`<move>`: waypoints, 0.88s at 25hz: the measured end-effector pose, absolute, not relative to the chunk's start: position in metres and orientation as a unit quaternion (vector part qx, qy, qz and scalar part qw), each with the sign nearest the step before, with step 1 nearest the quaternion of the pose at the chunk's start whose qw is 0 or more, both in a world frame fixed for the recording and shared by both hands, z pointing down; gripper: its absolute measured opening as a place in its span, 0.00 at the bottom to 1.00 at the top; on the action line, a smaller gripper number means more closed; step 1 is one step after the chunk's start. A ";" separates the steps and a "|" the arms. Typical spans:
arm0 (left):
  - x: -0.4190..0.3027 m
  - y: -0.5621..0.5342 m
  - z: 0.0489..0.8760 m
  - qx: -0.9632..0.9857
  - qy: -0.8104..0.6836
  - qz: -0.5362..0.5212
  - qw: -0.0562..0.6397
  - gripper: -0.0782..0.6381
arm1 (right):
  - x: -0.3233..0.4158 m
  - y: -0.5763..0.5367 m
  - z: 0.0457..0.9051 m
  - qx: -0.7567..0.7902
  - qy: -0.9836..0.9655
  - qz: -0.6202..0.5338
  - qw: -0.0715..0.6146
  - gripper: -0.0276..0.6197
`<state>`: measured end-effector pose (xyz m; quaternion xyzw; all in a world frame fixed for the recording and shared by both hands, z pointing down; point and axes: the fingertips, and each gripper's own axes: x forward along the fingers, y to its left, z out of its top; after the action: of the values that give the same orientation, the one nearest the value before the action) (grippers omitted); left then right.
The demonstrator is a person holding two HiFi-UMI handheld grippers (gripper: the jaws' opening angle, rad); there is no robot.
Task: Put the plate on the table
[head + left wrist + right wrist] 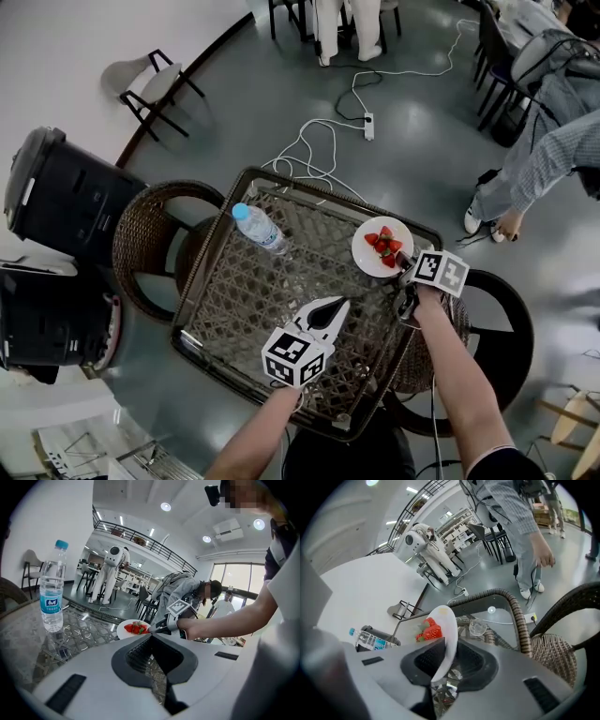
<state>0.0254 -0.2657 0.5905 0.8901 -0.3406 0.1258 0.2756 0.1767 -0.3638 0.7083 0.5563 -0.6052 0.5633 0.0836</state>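
Note:
A white plate (371, 249) carrying strawberries (384, 246) sits at the far right corner of the glass-topped wicker table (234, 309). My right gripper (403, 265) is shut on the plate's near right rim. In the right gripper view the plate (446, 632) stands edge-on between the jaws, with the strawberries (429, 629) to its left. Whether the plate rests on the glass or hangs just above it, I cannot tell. My left gripper (339, 304) hovers over the table's middle, shut and empty, pointing toward the plate (126, 629).
A water bottle (259, 228) stands upright at the table's far left. Wicker chairs flank the table at left (150, 234) and right (502, 323). Black bins (66, 197) stand at the left. Cables and a power strip (368, 125) lie on the floor beyond. A person (548, 150) bends at the right.

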 end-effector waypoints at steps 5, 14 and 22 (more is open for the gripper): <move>0.022 -0.263 0.591 0.890 -0.341 0.126 0.275 0.12 | 0.179 -0.363 0.711 0.573 -0.609 0.535 0.119 0.16; 0.014 -0.261 0.591 0.889 -0.341 0.128 0.276 0.12 | 0.184 -0.362 0.718 0.592 -0.600 0.512 0.164 0.18; 0.012 -0.261 0.587 0.891 -0.338 0.126 0.278 0.12 | 0.192 -0.363 0.710 0.608 -0.601 0.486 0.180 0.18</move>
<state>0.0124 -0.2609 0.5868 0.8905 -0.3376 0.1264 0.2775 0.1924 -0.3627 0.7101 0.6079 -0.6013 0.4863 0.1801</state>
